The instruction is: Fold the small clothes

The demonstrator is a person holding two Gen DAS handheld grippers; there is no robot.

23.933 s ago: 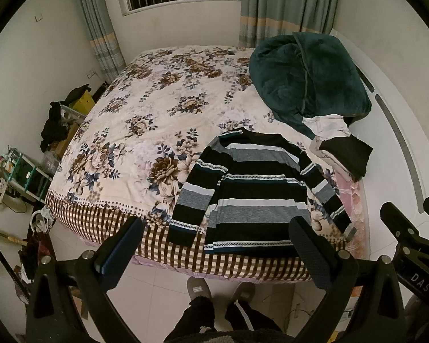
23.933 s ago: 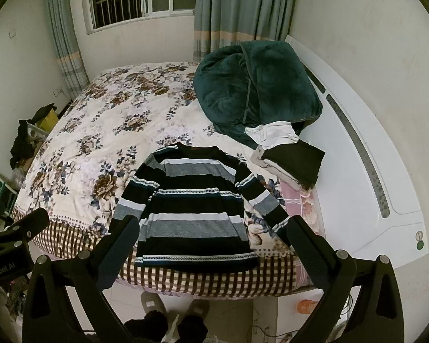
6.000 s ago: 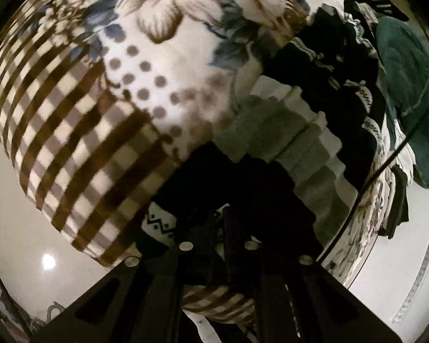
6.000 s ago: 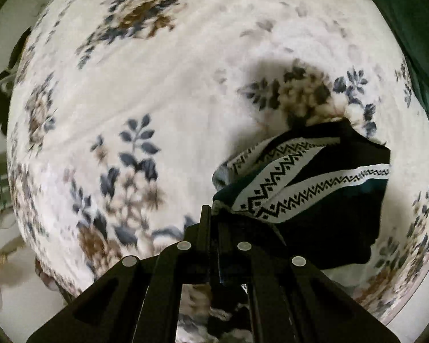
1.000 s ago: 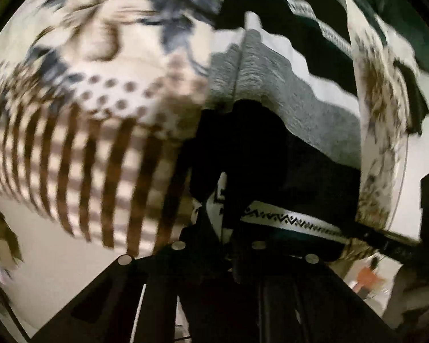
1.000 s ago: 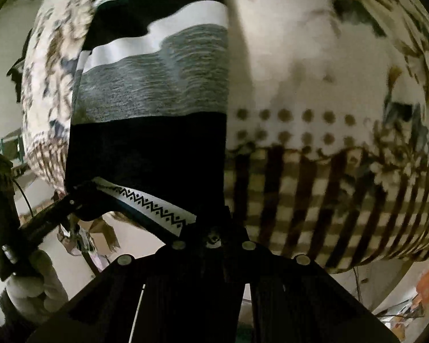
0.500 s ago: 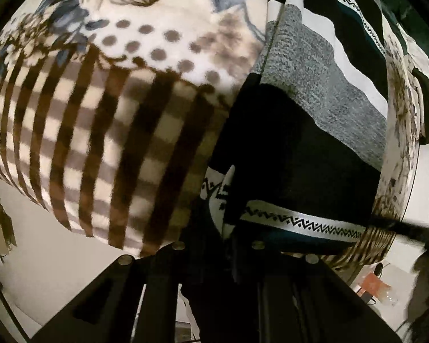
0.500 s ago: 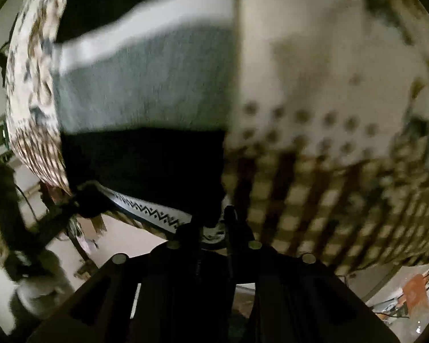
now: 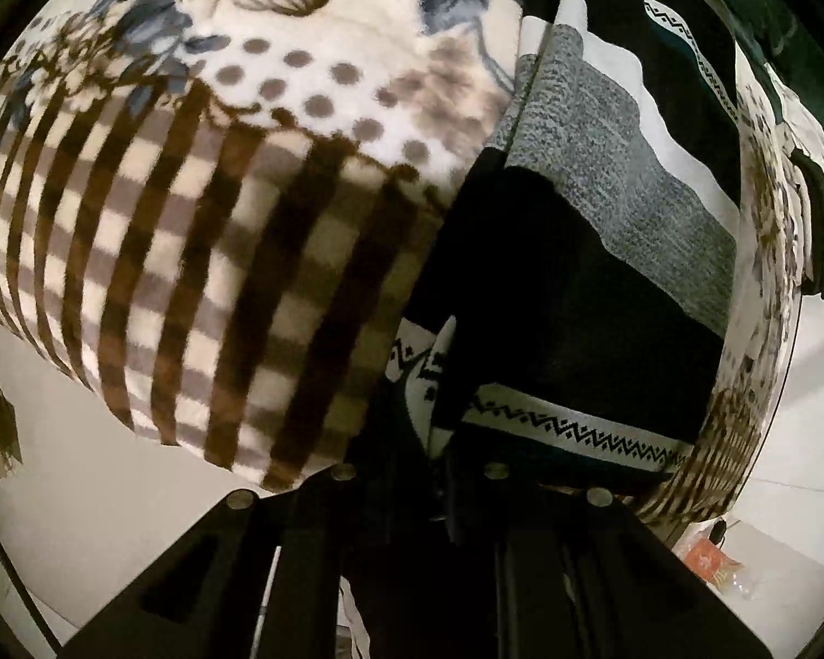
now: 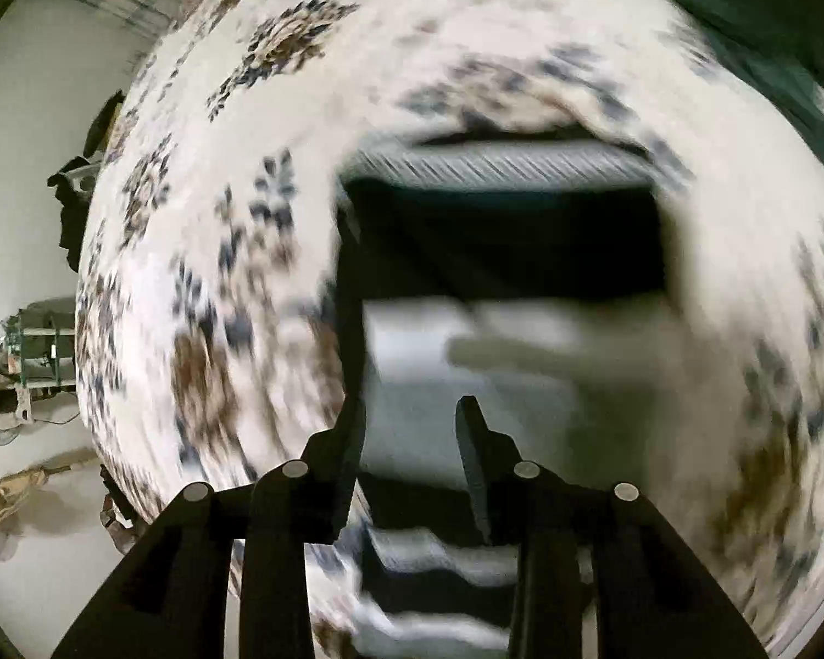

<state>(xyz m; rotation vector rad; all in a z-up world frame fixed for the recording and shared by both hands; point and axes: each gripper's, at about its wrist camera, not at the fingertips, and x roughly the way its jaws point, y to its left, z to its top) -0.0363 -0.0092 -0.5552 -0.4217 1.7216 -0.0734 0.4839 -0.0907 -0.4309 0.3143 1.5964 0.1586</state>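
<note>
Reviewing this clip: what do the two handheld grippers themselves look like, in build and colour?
Both are matte black. The left gripper and right gripper each show two angular, plate-like arms converging forward, with four round silver bolt heads across them. The right one's fingers are flat, narrow black blades. No cables, markings or sleeves are visible.

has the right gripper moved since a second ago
Yes. The right gripper has left the checked border at the sweater's hem and now sits farther up the floral bedspread, jaws opening.
</note>
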